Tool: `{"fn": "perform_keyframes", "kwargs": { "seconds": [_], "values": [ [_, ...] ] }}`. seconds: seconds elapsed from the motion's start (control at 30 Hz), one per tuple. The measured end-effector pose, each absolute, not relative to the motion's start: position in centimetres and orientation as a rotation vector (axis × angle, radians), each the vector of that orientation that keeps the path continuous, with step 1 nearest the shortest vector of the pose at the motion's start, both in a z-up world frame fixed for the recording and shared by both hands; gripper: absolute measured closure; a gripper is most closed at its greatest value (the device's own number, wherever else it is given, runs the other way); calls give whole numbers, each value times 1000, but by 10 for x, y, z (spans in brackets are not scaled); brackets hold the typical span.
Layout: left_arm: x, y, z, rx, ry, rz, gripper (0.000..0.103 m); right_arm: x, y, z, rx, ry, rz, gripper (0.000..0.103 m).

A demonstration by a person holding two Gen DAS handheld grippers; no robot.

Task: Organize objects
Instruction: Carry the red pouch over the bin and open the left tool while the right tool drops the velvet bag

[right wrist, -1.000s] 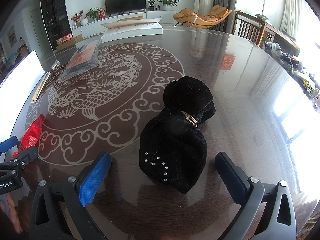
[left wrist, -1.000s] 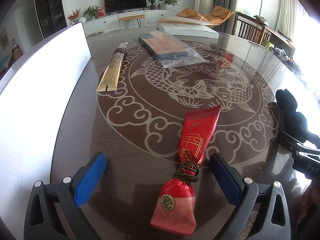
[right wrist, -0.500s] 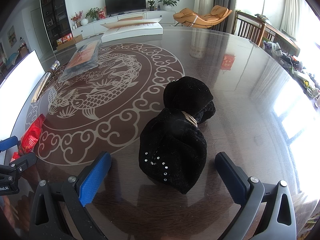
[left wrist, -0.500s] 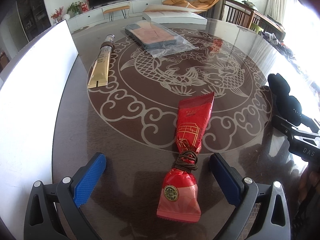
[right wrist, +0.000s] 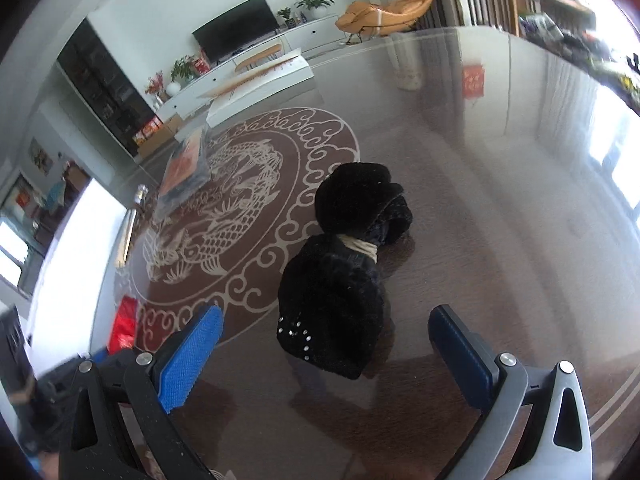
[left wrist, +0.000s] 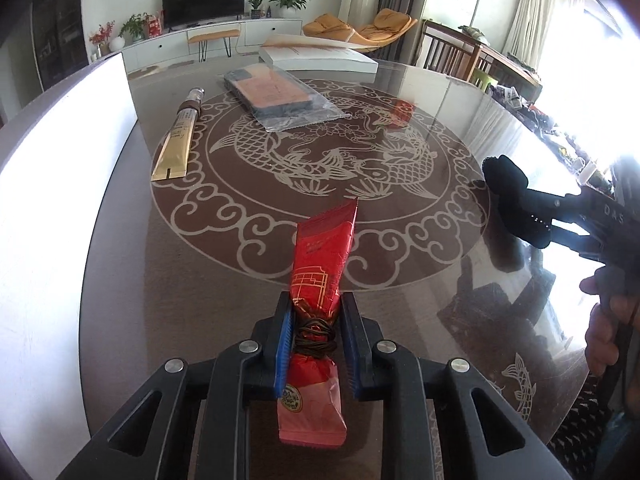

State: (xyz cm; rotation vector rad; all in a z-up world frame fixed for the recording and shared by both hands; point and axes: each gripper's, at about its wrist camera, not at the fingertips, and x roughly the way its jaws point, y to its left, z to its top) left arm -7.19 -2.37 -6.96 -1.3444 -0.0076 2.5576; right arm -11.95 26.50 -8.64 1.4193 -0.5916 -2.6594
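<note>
A red foil packet (left wrist: 320, 248), tied at its waist with brown cord, lies on the dark round table (left wrist: 180, 300). My left gripper (left wrist: 316, 314) is shut on it, the blue pads pressing the corded waist from both sides. A black velvet bundle (right wrist: 340, 280) with a pale cord round its middle and small studs lies further right. My right gripper (right wrist: 326, 320) is open, its fingers standing wide on either side of the bundle's near end without touching it. In the left wrist view the black bundle (left wrist: 508, 184) shows at the right edge with a hand behind it.
A gold tube (left wrist: 176, 144) lies at the left of the fish pattern. A clear bag with a flat package (left wrist: 276, 96) sits at the back, and a white box (left wrist: 316, 58) behind it. A white board (left wrist: 60, 160) lines the table's left side.
My left gripper's jaws have gone from wide open to shut on the red packet's tied waist. My right gripper has rolled, tilting its view, and stays open around the black bundle.
</note>
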Motion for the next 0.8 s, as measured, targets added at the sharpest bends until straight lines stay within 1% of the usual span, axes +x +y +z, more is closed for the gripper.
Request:
{"fn": "perform_keyframes", "kwargs": {
  "seconds": [0.03, 0.07, 0.1, 0.13, 0.17, 0.23, 0.33, 0.5, 0.67, 0.8],
  "values": [
    [-67, -25, -69, -1326, -21, 2563, 81, -125, 269, -84, 1448, -619, -2654, 5],
    [-64, -24, -69, -1311, -29, 2566, 81, -131, 269, -81, 1468, -597, -2659, 10],
    [-61, -24, -68, -1296, -33, 2566, 81, -139, 265, -77, 1492, -540, -2660, 11],
    [-57, -24, -66, -1279, -37, 2566, 81, -148, 256, -75, 1528, -470, -2643, 15],
    [-52, -24, -62, -1258, -42, 2568, 81, -157, 247, -76, 1576, -394, -2609, 36],
    [-43, -27, -52, -1211, -68, 2573, 81, -165, 233, -80, 1653, -242, -2600, 72],
    [-27, -37, -28, -1133, -124, 2586, 82, -156, 218, -73, 1613, -106, -2679, 72],
    [-2, -68, 24, -982, -263, 2614, 82, -123, 178, -31, 1421, -154, -2647, 72],
    [35, -129, 84, -808, -395, 2704, 82, -99, 87, 38, 1160, -113, -2515, 72],
    [67, -193, 116, -754, -433, 2842, 82, -76, 1, 75, 1024, -58, -2331, 72]
  ]
}}
